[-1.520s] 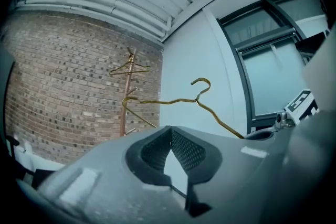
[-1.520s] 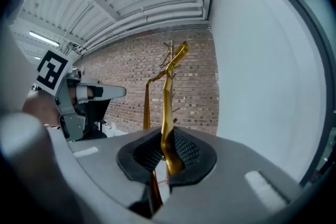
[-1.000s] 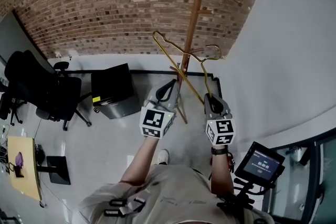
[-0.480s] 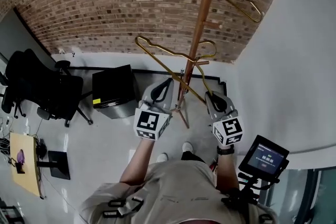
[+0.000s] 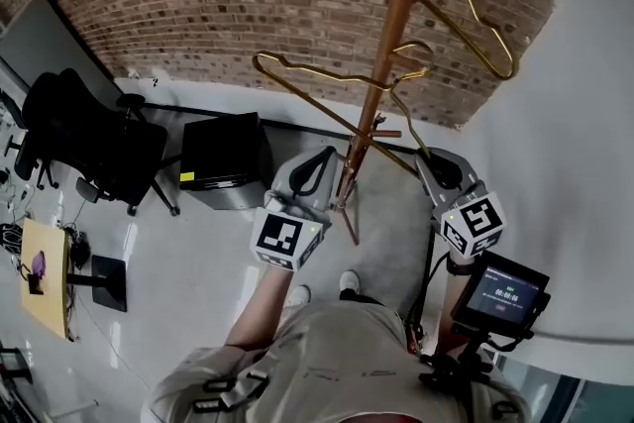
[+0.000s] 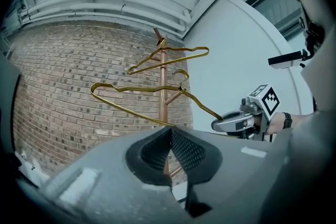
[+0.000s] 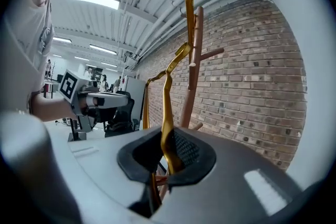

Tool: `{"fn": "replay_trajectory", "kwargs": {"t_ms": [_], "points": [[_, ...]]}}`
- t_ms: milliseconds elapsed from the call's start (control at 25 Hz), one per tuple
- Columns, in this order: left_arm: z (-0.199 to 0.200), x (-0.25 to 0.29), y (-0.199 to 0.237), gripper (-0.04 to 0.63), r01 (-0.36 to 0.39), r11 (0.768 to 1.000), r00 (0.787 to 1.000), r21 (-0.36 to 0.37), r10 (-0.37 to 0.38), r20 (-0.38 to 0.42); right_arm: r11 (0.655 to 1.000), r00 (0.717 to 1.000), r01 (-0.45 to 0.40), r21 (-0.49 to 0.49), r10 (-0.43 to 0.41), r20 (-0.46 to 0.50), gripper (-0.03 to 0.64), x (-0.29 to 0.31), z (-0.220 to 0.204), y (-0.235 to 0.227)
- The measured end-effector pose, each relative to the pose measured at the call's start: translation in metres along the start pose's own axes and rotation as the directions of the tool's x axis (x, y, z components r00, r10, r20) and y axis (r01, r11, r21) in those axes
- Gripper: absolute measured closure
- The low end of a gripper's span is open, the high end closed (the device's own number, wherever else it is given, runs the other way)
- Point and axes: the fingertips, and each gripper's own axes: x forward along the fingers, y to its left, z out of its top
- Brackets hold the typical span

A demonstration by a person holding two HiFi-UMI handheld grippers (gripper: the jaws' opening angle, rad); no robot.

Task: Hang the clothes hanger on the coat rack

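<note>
A gold wire hanger (image 5: 297, 79) hangs in the air beside the wooden coat rack (image 5: 391, 64), its hook close to the pole near a peg. My right gripper (image 5: 434, 163) is shut on the hanger's right end, and the wire (image 7: 167, 107) runs up between its pads. My left gripper (image 5: 327, 157) is left of the pole with its jaws together and nothing seen in them. The hanger's lower bar (image 6: 131, 107) passes just beyond its tips. A second gold hanger (image 5: 475, 15) hangs from the rack's top.
A brick wall (image 5: 198, 5) stands behind the rack and a white wall (image 5: 565, 163) is at the right. A black cabinet (image 5: 223, 158) and a black office chair (image 5: 89, 144) sit at the left. A small screen (image 5: 500, 297) hangs at the person's right hip.
My right gripper has swung out to the right and carried the hanger closer to the rack's pole, so its bar lies flatter. The left gripper moved along with it.
</note>
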Motion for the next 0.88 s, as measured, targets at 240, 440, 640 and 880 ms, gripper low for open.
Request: {"fn": "replay_trajectory", "kwargs": {"t_ms": [240,440,640,880], "points": [[-0.011,0.007,-0.003,0.595,-0.048,0.999,0.998,-0.006,0.048,-0.037,0.996,0.996,-0.084,0.023,0.084,0.005,0.594,0.005,-0.009,-0.016],[-0.017,0.006,0.002,0.595,-0.091,0.996,0.994,-0.011,0.09,-0.054,0.992,0.994,-0.11,0.055,0.11,0.003,0.592,0.001,-0.013,-0.012],[-0.029,0.006,0.004,0.595,-0.13,0.991,0.989,-0.012,0.128,-0.076,0.987,0.989,-0.148,0.065,0.15,-0.014,0.594,0.008,-0.043,-0.013],[-0.035,0.006,-0.001,0.595,-0.148,0.989,0.985,-0.012,0.146,-0.095,0.975,0.977,-0.2,0.093,0.205,-0.053,0.594,0.035,-0.07,-0.019]]}}
